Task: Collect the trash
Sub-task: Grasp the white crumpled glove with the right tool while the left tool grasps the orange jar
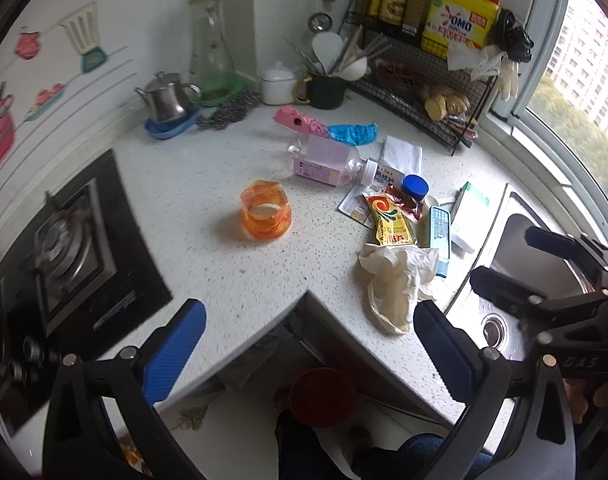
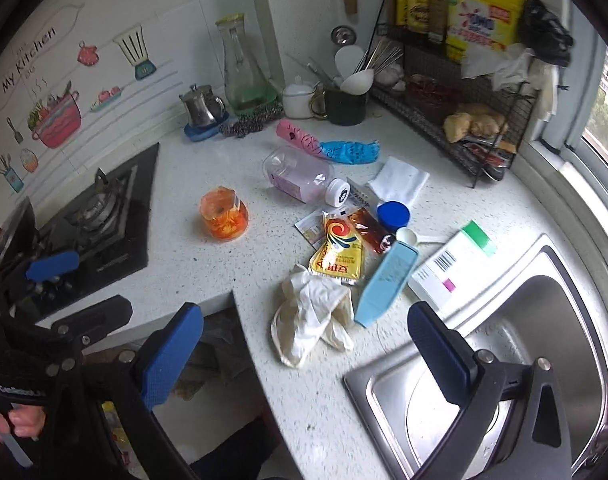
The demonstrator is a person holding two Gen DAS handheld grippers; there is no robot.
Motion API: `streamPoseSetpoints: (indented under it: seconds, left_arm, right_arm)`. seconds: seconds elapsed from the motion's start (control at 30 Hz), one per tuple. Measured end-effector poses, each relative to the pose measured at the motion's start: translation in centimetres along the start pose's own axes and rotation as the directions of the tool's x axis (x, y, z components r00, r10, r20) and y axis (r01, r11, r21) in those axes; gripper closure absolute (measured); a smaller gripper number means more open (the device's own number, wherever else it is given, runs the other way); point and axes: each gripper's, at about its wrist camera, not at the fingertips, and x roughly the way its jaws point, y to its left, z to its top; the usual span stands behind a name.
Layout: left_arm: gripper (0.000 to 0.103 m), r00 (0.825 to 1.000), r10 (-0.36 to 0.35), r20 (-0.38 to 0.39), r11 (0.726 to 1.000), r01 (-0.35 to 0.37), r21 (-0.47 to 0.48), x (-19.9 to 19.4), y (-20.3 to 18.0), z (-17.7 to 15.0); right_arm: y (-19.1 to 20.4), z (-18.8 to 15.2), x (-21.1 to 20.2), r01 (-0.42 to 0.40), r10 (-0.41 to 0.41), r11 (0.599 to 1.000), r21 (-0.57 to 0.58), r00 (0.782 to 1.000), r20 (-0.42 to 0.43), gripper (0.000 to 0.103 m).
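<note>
1. Speckled white stone is forming the counter, which is wrapping round a corner between a black gas hob and a steel sink.
2. Trash is lying loosely clustered near the sink side of the counter: a crumpled cream glove, a yellow sauce sachet touching its upper edge, and a dark red sachet just beside that.
3. A light blue tube is lying tilted beside the glove, with a white carton bearing a barcode resting next to the sink rim.
4. A clear plastic bottle with a white cap is lying on its side further back; a blue lid and a folded white cloth are sitting near its cap.
5. A pink wrapper and a blue wrapper are lying end to end behind the bottle.
6. An orange cup is standing upright, well apart from the cluster, towards the hob.
7. The left tool is hovering over the counter's inner corner, its blue fingers standing wide apart and gripping nothing.
8. The right tool is hanging above the glove and sink edge, its fingers likewise spread and empty.
9. A red bin is showing on the floor below the counter's edge in the left wrist view.
</note>
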Motion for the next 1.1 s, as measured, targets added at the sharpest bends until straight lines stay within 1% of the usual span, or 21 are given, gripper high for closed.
streamPoseSetpoints:
  seconds: [0.1,0.2,0.3,0.33,0.37,0.43,0.5,0.53,0.57,0.6,0.67,0.73,0.87,0.93,1.1]
  left_arm:
    - [0.0,0.999,-0.021,-0.043,0.999,0.022,0.024,2.8,1.4,1.2]
    - [0.0,0.995,-0.052,-0.081,0.998,0.054,0.027,5.4,2.5,1.7]
    - [0.0,0.99,-0.067,-0.125,0.997,0.07,0.02,7.6,3.4,1.7]
    - [0.0,0.988,-0.075,-0.138,0.997,0.078,0.017,8.2,3.7,1.6]
    - [0.0,0.986,-0.081,-0.148,0.996,0.083,0.013,8.7,3.8,1.5]
    - [0.0,0.981,-0.092,-0.171,0.996,0.094,0.003,9.6,4.1,1.2]
    - [0.0,0.977,-0.097,-0.189,0.995,0.099,0.0,10.3,4.2,0.9]
    - [0.0,0.976,-0.097,-0.196,0.995,0.099,-0.001,10.6,4.2,0.8]
    - [0.0,0.975,-0.098,-0.201,0.995,0.1,-0.002,10.8,4.2,0.8]
    - [0.0,0.974,-0.104,-0.203,0.994,0.105,-0.003,10.8,4.2,0.8]
    - [0.0,0.974,-0.105,-0.202,0.994,0.107,-0.002,10.9,4.2,0.9]
    - [0.0,0.975,-0.104,-0.199,0.994,0.106,0.0,10.7,4.4,1.1]
    - [0.0,0.978,-0.102,-0.182,0.995,0.102,-0.007,10.1,5.1,1.8]
    - [0.0,0.98,-0.103,-0.172,0.995,0.103,-0.013,9.8,5.8,2.3]
    - [0.0,0.983,-0.094,-0.157,0.996,0.09,-0.029,9.8,7.8,4.2]
  right_arm:
    - [0.9,1.0,3.2,0.016,-0.018,0.999,-0.049,0.998,-0.055,0.001]
    - [1.3,1.6,6.5,0.01,-0.022,0.996,-0.091,0.991,-0.13,0.008]
    - [1.6,1.4,9.3,0.038,-0.064,0.99,-0.135,0.98,-0.19,0.012]
    - [1.6,1.2,10.1,0.049,-0.081,0.987,-0.155,0.975,-0.207,0.017]
    - [1.6,1.1,10.9,0.056,-0.095,0.983,-0.176,0.971,-0.222,0.019]
    - [1.6,0.7,12.3,0.07,-0.122,0.975,-0.211,0.962,-0.246,0.021]
    - [1.4,0.5,13.4,0.059,-0.121,0.973,-0.224,0.954,-0.275,0.035]
    - [1.2,0.4,13.7,0.052,-0.116,0.973,-0.223,0.951,-0.288,0.049]
    - [1.1,0.3,13.8,0.05,-0.114,0.975,-0.218,0.95,-0.291,0.06]
    - [0.9,0.2,13.9,0.052,-0.116,0.975,-0.215,0.948,-0.297,0.063]
    - [0.5,0.0,14.1,0.037,-0.096,0.981,-0.192,0.946,-0.308,0.079]
    - [0.0,-0.1,14.1,0.026,-0.076,0.987,-0.158,0.945,-0.318,0.088]
    - [-0.5,0.2,12.9,0.016,-0.044,0.996,-0.091,0.949,-0.312,0.096]
    - [-0.6,0.9,11.9,0.013,-0.028,0.998,-0.054,0.957,-0.29,0.098]
    - [-0.8,3.6,10.3,0.042,-0.039,0.999,0.011,0.971,-0.234,0.098]
